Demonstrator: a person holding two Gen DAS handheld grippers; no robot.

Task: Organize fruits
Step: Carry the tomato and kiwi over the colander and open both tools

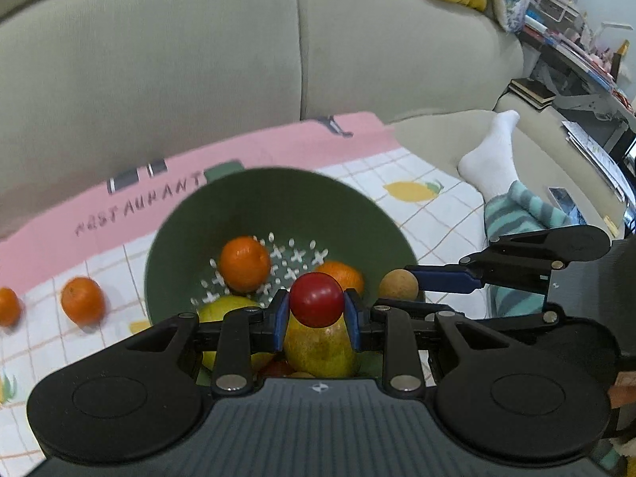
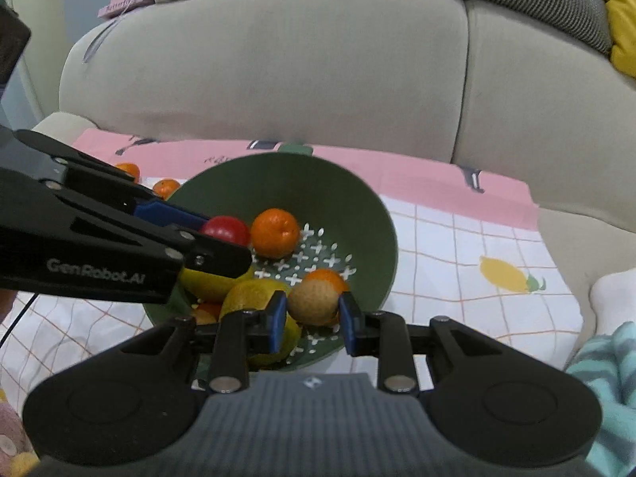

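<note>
Both tools hang over the green colander (image 2: pixel 369 214), the left tool (image 1: pixel 317 310) pinching a red fruit (image 1: pixel 316 298) and the right tool (image 2: pixel 313 310) clamping a tan round fruit (image 2: pixel 314 302), so each release point lies straight below.

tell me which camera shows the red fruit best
The left wrist view: the red fruit sits centred between the left gripper jaws, whole outline visible. The right wrist view shows only its top, the rest hidden behind that gripper's arm.
</note>
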